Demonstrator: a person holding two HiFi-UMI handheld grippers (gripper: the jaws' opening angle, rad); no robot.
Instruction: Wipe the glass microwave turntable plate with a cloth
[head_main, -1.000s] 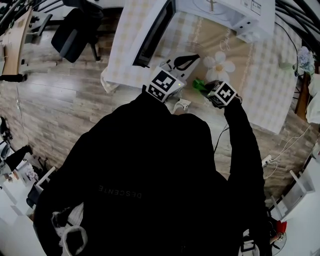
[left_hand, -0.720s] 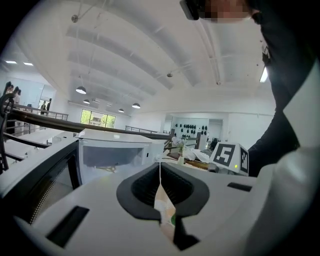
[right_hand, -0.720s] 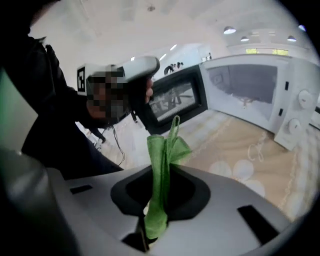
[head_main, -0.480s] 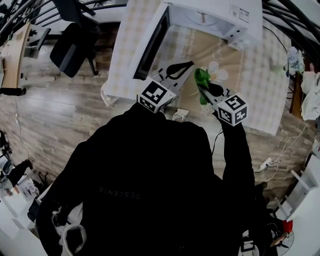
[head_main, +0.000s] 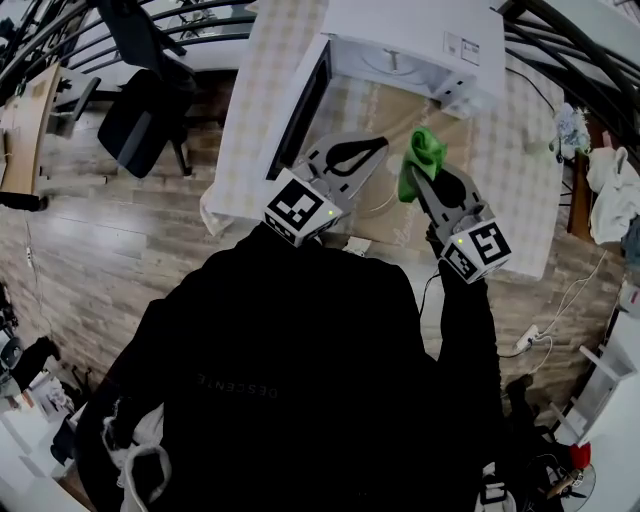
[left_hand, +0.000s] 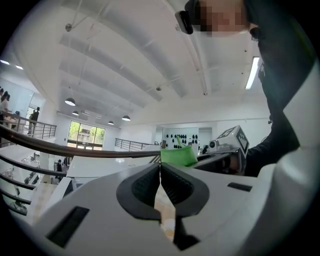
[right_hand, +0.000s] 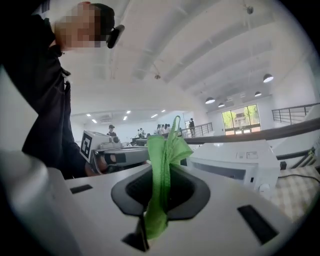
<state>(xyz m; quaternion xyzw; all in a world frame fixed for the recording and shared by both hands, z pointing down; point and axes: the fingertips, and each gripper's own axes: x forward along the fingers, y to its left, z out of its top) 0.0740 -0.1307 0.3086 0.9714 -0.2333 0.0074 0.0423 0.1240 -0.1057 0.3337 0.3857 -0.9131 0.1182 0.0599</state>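
My right gripper is shut on a green cloth, which bunches above the jaws in the right gripper view. My left gripper is beside it on the left, jaws closed with nothing seen between them. Both are held above the table in front of the white microwave, whose door hangs open to the left. A round shape with a central hub shows in the microwave. Whether that is the glass plate I cannot tell.
The microwave stands on a table with a checked cloth and a beige mat. A small white object lies near the table's front edge. A black chair stands at left on the wooden floor. Cables lie at right.
Both grippers have risen towards the camera. The green cloth has moved up and away from the table front, towards the microwave. The right gripper stays shut on it.
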